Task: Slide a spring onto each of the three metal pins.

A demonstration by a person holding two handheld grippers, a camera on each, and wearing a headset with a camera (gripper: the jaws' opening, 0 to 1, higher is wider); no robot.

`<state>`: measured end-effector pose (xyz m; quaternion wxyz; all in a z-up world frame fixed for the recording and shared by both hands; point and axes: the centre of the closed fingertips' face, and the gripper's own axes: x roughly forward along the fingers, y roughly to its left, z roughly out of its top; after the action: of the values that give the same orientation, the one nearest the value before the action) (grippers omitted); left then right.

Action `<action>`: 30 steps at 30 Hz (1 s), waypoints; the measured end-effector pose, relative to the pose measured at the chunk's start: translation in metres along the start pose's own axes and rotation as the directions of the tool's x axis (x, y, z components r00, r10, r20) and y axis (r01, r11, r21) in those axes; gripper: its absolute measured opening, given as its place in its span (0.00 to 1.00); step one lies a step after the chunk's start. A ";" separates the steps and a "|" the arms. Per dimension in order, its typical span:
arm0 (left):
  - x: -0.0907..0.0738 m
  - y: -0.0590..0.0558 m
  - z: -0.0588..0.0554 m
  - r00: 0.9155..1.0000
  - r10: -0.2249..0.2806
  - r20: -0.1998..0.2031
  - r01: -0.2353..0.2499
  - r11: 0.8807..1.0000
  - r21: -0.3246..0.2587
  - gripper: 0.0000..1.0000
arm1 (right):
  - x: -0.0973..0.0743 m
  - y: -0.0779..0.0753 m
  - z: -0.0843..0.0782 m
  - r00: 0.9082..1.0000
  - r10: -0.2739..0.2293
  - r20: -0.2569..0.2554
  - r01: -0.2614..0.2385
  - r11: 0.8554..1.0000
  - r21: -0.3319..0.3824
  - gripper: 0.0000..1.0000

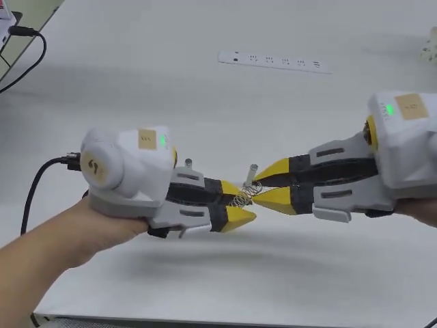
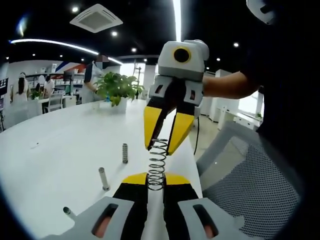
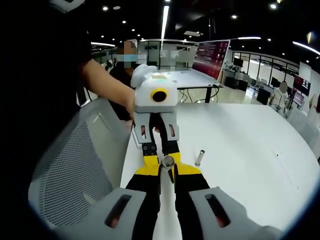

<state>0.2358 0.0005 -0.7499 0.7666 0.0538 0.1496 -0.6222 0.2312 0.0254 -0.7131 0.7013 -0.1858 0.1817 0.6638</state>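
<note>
We see the spring (image 2: 157, 162) mid-frame, pinched at both ends: left gripper (image 2: 156, 179) jaws nearly shut on it, right gripper (image 2: 160, 149) jaws narrowly apart, clamping the far end. We'd release one end, keep it straight, then thread the bare pin (image 2: 103, 178) at lower left.

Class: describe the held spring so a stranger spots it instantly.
Over the white table, find where the left gripper and right gripper meet tip to tip. The spring bridges them: a wire coil held off the table, unlike the upright pins nearby.
</note>
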 end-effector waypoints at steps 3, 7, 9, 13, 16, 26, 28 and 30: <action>0.000 -0.001 0.001 1.000 0.000 0.001 0.000 1.000 0.008 0.02 | 0.002 0.001 0.004 1.000 -0.001 0.020 0.001 1.000 0.009 0.07; -0.001 0.000 0.001 1.000 0.004 -0.002 -0.004 1.000 0.013 0.02 | 0.003 0.000 0.007 0.999 -0.005 0.035 0.003 0.999 0.037 0.07; -0.001 0.001 0.002 1.000 0.004 -0.002 -0.004 1.000 0.016 0.02 | 0.003 0.000 0.007 0.999 -0.003 0.041 0.001 0.999 0.050 0.07; -0.001 0.001 0.003 1.000 0.005 -0.001 -0.005 1.000 0.018 0.02 | 0.002 0.000 0.009 0.999 -0.004 0.053 0.000 0.998 0.064 0.07; -0.001 0.000 0.004 1.000 0.003 0.004 -0.003 1.000 0.019 0.02 | 0.003 0.000 0.009 0.998 -0.006 0.055 0.002 0.997 0.073 0.09; 0.002 -0.001 0.009 1.000 -0.006 0.015 0.006 1.000 0.024 0.02 | 0.006 0.000 0.012 0.997 -0.005 0.076 -0.001 0.997 0.079 0.09; 0.002 -0.002 0.010 1.000 -0.007 0.018 0.007 1.000 0.020 0.02 | 0.006 -0.001 0.013 0.996 -0.005 0.087 -0.003 0.996 0.093 0.09; 0.002 -0.002 0.010 1.000 -0.010 0.020 0.009 1.000 0.018 0.02 | 0.006 -0.001 0.014 0.995 -0.007 0.103 -0.005 0.993 0.116 0.09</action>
<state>0.2357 -0.0044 -0.7411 0.7646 0.0539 0.1365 -0.6276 0.2327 0.0381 -0.7038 0.7198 -0.1099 0.1834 0.6605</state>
